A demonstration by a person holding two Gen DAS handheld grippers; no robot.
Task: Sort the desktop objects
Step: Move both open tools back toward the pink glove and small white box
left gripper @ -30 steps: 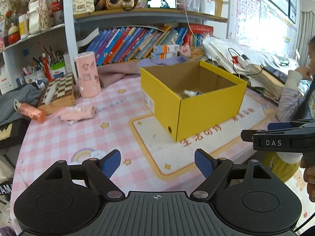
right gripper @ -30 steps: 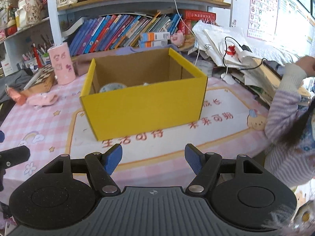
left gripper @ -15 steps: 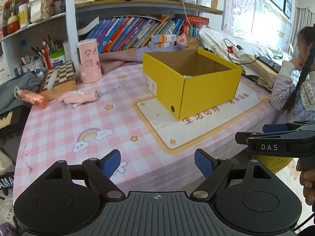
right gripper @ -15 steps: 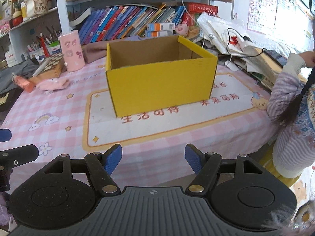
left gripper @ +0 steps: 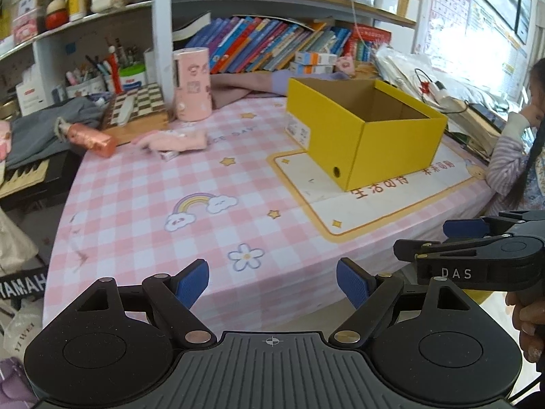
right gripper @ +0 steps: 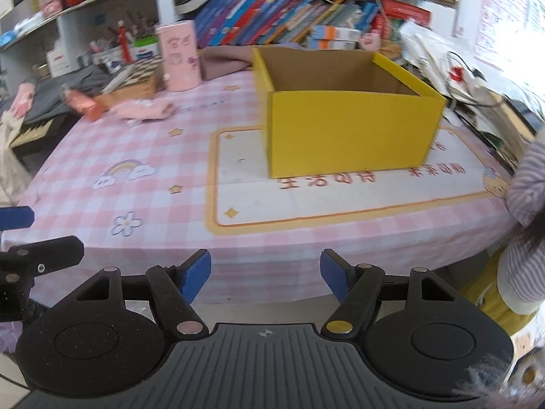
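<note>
Counter (left gripper: 143,204) with the pink checkered cloth takes up most of both views, and the yellow box (left gripper: 391,143) sits on the white mat with the orange border (left gripper: 374,204), toward the right side, open on top; I can't see anything inside it from these angles. Left tongs (left gripper: 272,277) are spread wide with nothing between the blue pads (left gripper: 192,277), hanging off the near edge of the counter above the flower print. Right tongs (right gripper: 265,272) are also apart, a bit narrower, nothing between them either, also off the near edge and facing the box. The right tongs show up side-on at the right edge of the left view (left gripper: 466,238), with a hand (left gripper: 528,323) partly visible below them. Stuff not in the box sits along the far left of the counter: a pink cylinder tin (left gripper: 192,85) standing upright, a checkerboard (left gripper: 136,105) just left of it, a pink cloth thing (left gripper: 173,141) lying flat in front of the checkerboard, and a copper-pink folded umbrella (left gripper: 88,138) on its side near the left edge. Behind it all are shelves full of books (left gripper: 272,44). A person in a striped sleeve (left gripper: 507,160) sits at the right end of the counter.
</note>
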